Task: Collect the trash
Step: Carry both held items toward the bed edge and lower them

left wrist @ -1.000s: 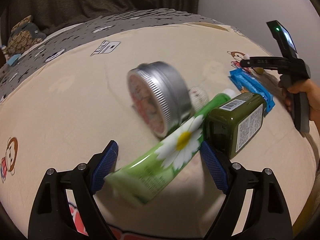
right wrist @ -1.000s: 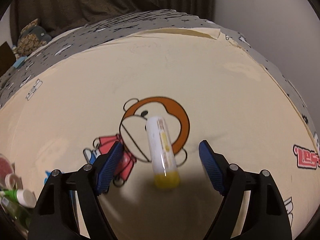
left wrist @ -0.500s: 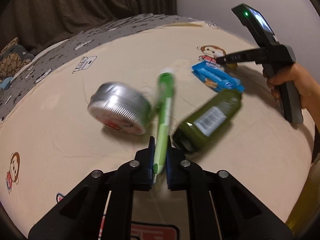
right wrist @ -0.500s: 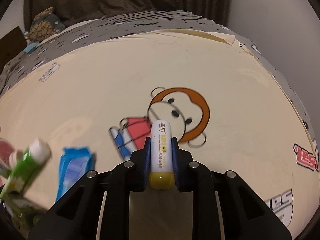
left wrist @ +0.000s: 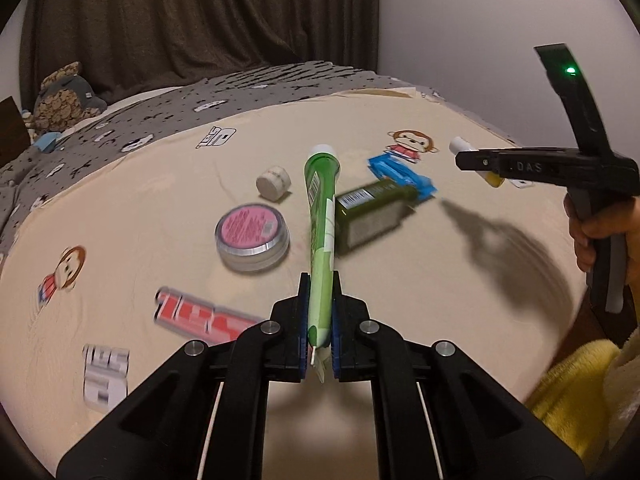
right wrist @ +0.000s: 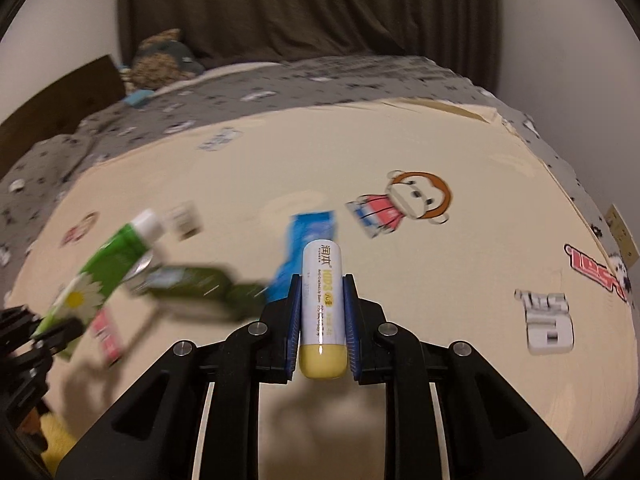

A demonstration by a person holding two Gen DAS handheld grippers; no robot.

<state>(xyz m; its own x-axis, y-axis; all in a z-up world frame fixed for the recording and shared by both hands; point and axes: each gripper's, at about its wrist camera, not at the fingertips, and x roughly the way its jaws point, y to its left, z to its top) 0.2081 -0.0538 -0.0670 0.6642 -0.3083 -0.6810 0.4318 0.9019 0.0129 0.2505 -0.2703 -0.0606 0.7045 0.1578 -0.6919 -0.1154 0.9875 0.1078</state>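
My left gripper is shut on the flat end of a green daisy-print tube and holds it lifted above the cream bedsheet. The tube also shows in the right wrist view. My right gripper is shut on a white lip balm stick with a yellow base, also lifted. From the left wrist view the right gripper hangs at the right with the stick in it. A dark green bottle, a blue wrapper, a round tin with a pink label and a small white cap lie on the sheet.
A grey patterned blanket and a stuffed toy lie at the far side, with a dark curtain behind. A yellow sleeve is at the lower right. The bed edge runs along the right.
Both grippers have shut, the left on the green tube and the right on the lip balm, and both have lifted away from the sheet. The tin now lies flat, label up.
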